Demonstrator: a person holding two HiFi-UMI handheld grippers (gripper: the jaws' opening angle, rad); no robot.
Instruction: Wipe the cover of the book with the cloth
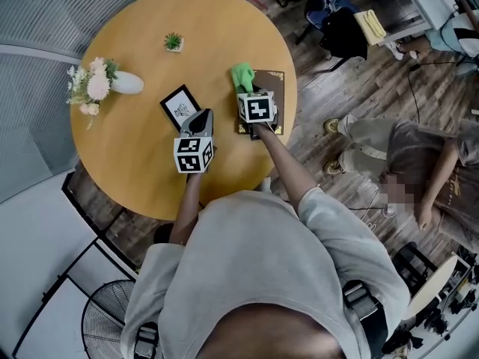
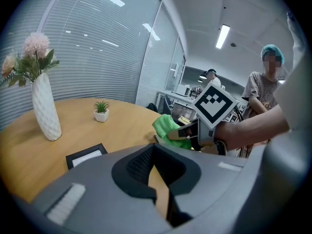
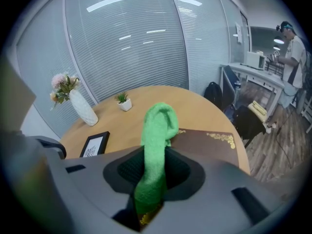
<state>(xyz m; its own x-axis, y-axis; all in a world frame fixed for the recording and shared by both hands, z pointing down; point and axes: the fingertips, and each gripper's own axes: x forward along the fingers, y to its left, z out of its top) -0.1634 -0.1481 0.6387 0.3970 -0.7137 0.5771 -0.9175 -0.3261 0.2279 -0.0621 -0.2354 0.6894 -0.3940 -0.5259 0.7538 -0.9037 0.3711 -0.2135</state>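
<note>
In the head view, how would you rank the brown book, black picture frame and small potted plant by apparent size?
Largest: brown gold-trimmed book.
Then: black picture frame.
Smallest: small green potted plant.

I stand over a round wooden table on a dark plank floor. Curved glass wall with slatted blinds runs behind it. Strip lights lit on the ceiling; a wire-caged fan by my feet.
</note>
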